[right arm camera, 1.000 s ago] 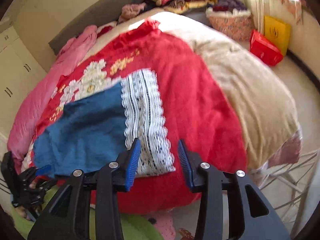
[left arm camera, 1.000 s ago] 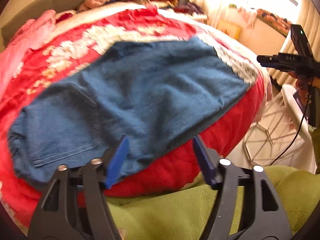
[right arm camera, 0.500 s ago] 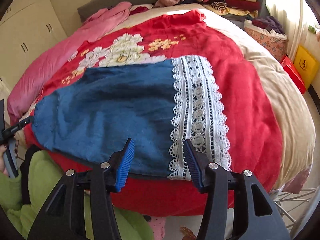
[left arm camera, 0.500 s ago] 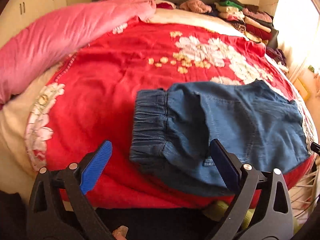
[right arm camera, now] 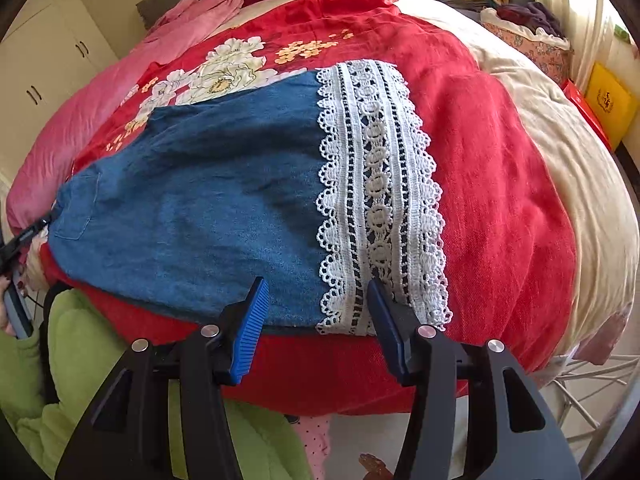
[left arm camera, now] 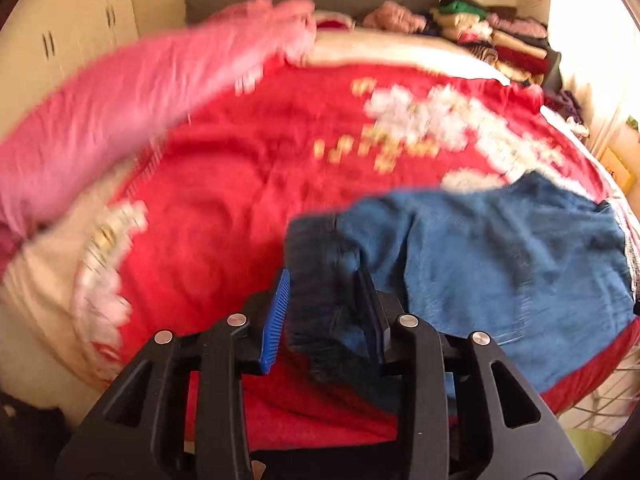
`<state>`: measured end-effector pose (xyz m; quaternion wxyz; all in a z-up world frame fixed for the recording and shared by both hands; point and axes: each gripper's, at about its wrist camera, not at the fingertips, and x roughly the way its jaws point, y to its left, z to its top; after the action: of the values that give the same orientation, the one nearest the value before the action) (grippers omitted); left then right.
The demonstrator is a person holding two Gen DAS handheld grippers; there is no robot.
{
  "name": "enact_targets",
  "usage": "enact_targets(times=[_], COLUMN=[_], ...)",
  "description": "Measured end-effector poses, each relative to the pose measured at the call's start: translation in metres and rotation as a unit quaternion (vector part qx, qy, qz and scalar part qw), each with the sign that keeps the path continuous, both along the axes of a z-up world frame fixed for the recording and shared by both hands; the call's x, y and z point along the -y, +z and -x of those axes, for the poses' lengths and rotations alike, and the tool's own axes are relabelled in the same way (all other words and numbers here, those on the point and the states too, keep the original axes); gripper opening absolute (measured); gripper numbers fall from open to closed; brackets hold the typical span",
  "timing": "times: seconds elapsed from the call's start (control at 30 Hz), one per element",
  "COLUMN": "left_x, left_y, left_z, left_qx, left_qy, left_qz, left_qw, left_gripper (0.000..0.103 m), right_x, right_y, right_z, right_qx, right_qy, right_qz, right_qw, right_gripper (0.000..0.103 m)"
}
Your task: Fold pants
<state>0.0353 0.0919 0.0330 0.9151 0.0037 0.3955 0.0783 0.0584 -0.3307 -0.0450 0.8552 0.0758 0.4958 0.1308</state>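
A: What are the left tongs (left arm camera: 326, 316) doing?
B: Closing on the pants' (right arm camera: 192, 204) dark waistband.
A: And the right tongs (right arm camera: 316, 320)?
B: Apart, holding nothing, just over the lace hem (right arm camera: 380, 200). The pants lie on the red bed cover (right arm camera: 500, 168).

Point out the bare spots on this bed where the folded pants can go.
Free: the red blanket between the pink quilt and the pants' waistband; also red blanket right of the lace hem, up to the beige cover. Crowded: the clothes stacked by the headboard, and the near edge, where the pants lie.
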Motion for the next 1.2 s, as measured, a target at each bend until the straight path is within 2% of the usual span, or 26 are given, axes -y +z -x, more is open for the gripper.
enact_targets(times=[0.07,0.1,0.17,0.27,0.37,0.43,0.47,0.5,0.57,0.63,0.7,0.8,0.97,1.07,1.2], left_x=[0.016,0.023,0.046,0.091,0.122,0.127,0.128,0.125,0.116,0.111,0.112,0.119,0.146,0.162,0.168], left_y=[0.019,0.022,0.024,0.007,-0.021,-0.041,-0.053,-0.06,-0.066,-0.062,-0.054,-0.033,-0.006,-0.005,-0.016], left_z=[0.008,0.008,0.004,-0.008,-0.022,-0.028,-0.033,-0.036,-0.039,-0.041,-0.042,-0.049,-0.083,-0.114,-0.155], left_qx=[0.027,0.03,0.02,-0.015,-0.061,-0.077,-0.087,-0.092,-0.1,-0.1,-0.097,-0.072,-0.041,-0.047,-0.076], left_qy=[-0.021,-0.035,-0.083,-0.151,-0.193,-0.193,-0.184,-0.179,-0.175,-0.17,-0.17,-0.187,-0.226,-0.249,-0.267], left_qz=[0.0,0.012,0.038,0.04,0.032,0.01,-0.014,-0.022,0.0,0.011,0.018,0.03,0.019,0.015,0.032], left_qw=[0.9994,0.9989,0.9956,0.9876,0.9788,0.978,0.979,0.9792,0.9795,0.9802,0.9805,0.9792,0.973,0.9673,0.9602], left_gripper=[0.037,0.044,0.048,0.052,0.054,0.059,0.059,0.06,0.061,0.06,0.057,0.055,0.055,0.055,0.058], right_x=[-0.001,-0.003,-0.009,-0.019,-0.027,-0.027,-0.025,-0.024,-0.014,-0.01,-0.012,-0.012,-0.014,-0.015,-0.015], right_y=[0.007,0.009,0.014,0.017,0.015,0.01,0.005,0.0,-0.011,-0.016,-0.014,-0.004,0.011,0.012,0.007], right_z=[0.003,0.003,0.003,0.0,-0.003,-0.005,-0.006,-0.008,-0.008,-0.006,-0.005,-0.004,-0.008,-0.019,-0.031], right_qx=[0.019,0.027,0.037,0.044,0.043,0.033,0.023,0.013,-0.001,-0.001,0.002,0.015,0.051,0.052,0.044], right_qy=[0.003,0.006,0.016,0.031,0.042,0.04,0.038,0.034,0.026,0.024,0.027,0.028,0.032,0.032,0.03], right_qz=[-0.005,-0.007,-0.011,-0.015,-0.016,-0.011,-0.005,0.001,-0.011,-0.026,-0.02,-0.02,-0.012,-0.006,0.002], right_qw=[1.0,1.0,0.999,0.998,0.998,0.999,0.999,0.999,1.0,0.999,0.999,0.999,0.998,0.998,0.999], right_gripper=[0.05,0.05,0.05,0.05,0.05,0.05,0.05,0.05,0.05,0.05,0.05,0.05,0.05,0.05,0.05])
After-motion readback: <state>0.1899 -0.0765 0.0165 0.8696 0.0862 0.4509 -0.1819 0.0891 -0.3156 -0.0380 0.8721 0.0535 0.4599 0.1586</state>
